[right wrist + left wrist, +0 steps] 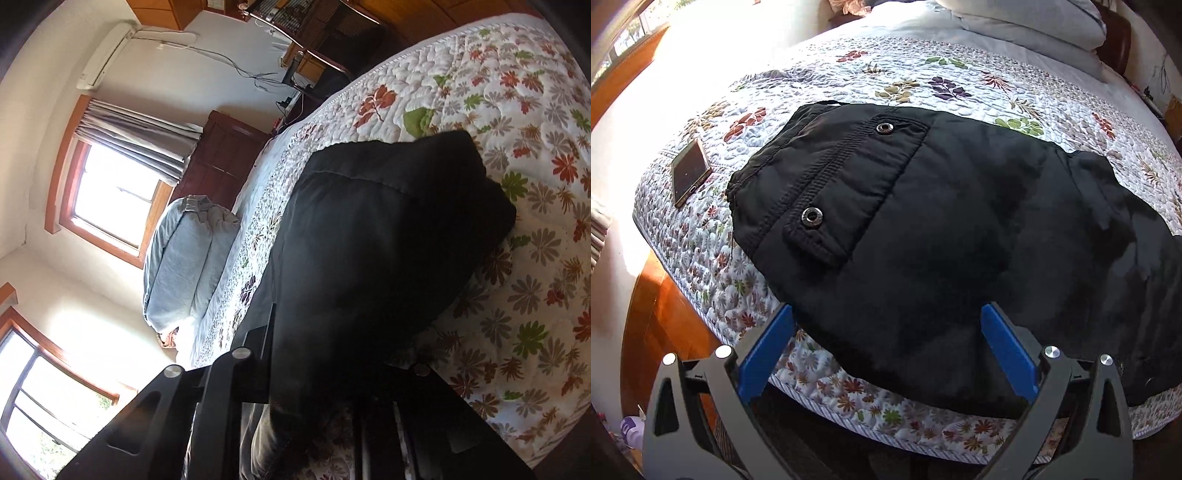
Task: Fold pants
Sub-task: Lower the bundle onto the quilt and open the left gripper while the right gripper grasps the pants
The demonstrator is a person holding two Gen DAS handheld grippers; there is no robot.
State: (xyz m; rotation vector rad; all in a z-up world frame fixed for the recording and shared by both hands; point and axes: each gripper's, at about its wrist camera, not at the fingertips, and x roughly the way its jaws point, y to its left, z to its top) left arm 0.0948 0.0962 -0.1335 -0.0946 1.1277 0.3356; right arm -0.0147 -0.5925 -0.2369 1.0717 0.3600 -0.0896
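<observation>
lying across the floral quilt [820, 85] near the bed's front edge, the black pants [923, 221] are bunched into a broad folded mass, with a flapped pocket [849, 177] and two metal snaps [812, 216] facing up. left gripper [886, 317]: blue-padded fingers [768, 350] spread wide apart, hovering just at the near edge of the pants, one pad over the quilt border and the other over black fabric; nothing is held between them. a phone [690, 171] rests flat on the quilt, to the left of the pants and apart from them. right wrist view: the camera is rolled sideways; the pants [388, 240] fill the centre, and black cloth runs down into the right gripper [317, 373], covering the space between its dark fingers [255, 343]. the cloth appears pinched there, though the fingertips themselves are hidden by fabric. a folded grey duvet [184, 258] lies at the far end of the bed, beside a window [110, 195] with gathered curtains.
</observation>
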